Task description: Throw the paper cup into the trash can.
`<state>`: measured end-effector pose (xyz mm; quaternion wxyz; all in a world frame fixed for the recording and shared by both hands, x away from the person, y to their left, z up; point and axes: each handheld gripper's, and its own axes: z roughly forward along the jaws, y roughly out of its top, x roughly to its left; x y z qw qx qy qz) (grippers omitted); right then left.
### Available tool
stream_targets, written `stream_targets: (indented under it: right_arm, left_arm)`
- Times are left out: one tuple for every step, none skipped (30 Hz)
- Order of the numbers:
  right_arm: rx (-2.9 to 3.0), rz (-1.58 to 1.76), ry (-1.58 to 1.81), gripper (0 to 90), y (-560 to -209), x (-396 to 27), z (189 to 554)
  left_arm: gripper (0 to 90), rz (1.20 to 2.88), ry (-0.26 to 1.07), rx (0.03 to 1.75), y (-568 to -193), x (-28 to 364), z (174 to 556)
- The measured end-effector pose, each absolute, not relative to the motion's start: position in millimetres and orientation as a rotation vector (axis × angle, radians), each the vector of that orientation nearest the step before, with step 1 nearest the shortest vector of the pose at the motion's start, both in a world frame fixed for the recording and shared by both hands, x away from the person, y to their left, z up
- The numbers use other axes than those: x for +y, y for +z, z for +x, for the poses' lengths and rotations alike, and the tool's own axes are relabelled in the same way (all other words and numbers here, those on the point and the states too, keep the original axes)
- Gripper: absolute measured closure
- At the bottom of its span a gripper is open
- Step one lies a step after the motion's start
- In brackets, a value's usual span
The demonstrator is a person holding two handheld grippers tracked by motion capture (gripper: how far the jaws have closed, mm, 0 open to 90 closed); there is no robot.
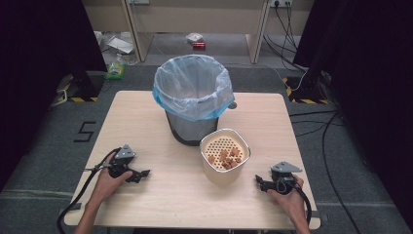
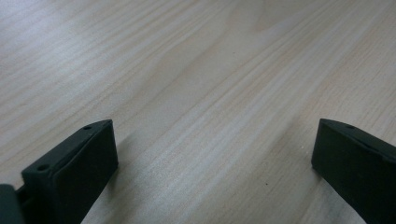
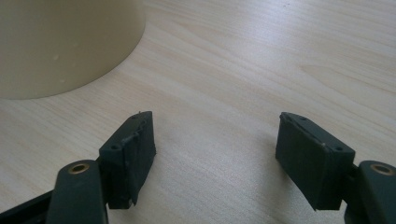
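Both claws are resting low on the table (image 1: 146, 204), jaws released and holding nothing — left claw (image 1: 142, 174), right claw (image 1: 259, 181). Just ahead of the right claw, the cream tub (image 1: 225, 155) (brown scraps inside) is standing — probably light, stiff, smooth-walled; gripping its rim looks safest.

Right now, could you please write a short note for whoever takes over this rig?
Left gripper: open, holding nothing, low over the table.
Right gripper: open, holding nothing, beside the cream container.
Container stands upright in front of the lined bin, brown pieces inside on its perforated insert.
Done: nothing visibly moved into the bin.
Left: probably grasp the container and tip the pieces into the bin.
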<state>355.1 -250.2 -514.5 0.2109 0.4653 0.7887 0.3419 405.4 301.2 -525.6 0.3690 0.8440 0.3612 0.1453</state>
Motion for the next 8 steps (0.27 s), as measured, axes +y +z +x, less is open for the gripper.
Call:
stream_targets:
  right_arm:
    - [2.19,1.29,0.949,28.0,-514.7,-250.2,355.2]
    - [2.188,1.295,0.947,27.2,-514.7,-250.0,355.1]
    - [2.19,1.301,0.945,25.9,-514.6,-250.4,355.6]
    - [2.191,1.307,0.949,25.2,-514.7,-250.6,355.9]
    - [2.192,1.309,0.949,24.9,-514.7,-250.5,356.0]
    - [2.193,1.308,0.949,24.6,-514.8,-250.4,356.0]
    - [2.194,1.308,0.948,24.4,-514.8,-250.4,356.0]
    - [2.194,1.307,0.948,24.2,-514.8,-250.4,356.1]
  left_arm:
    - [0.0,2.167,0.373,0.927,-525.6,301.3,405.4]
    - [0.0,2.166,0.373,0.927,-525.6,301.2,405.4]
    - [0.0,2.166,0.373,0.927,-525.6,301.2,405.4]
    - [0.0,2.166,0.373,0.927,-525.6,301.2,405.4]
    - [0.0,2.166,0.373,0.927,-525.6,301.2,405.4]
    - [0.0,2.166,0.373,0.927,-525.6,301.2,405.4]
    - [0.0,2.166,0.373,0.927,-525.6,301.2,405.4]
    - [0.0,2.166,0.373,0.927,-525.6,301.2,405.4]
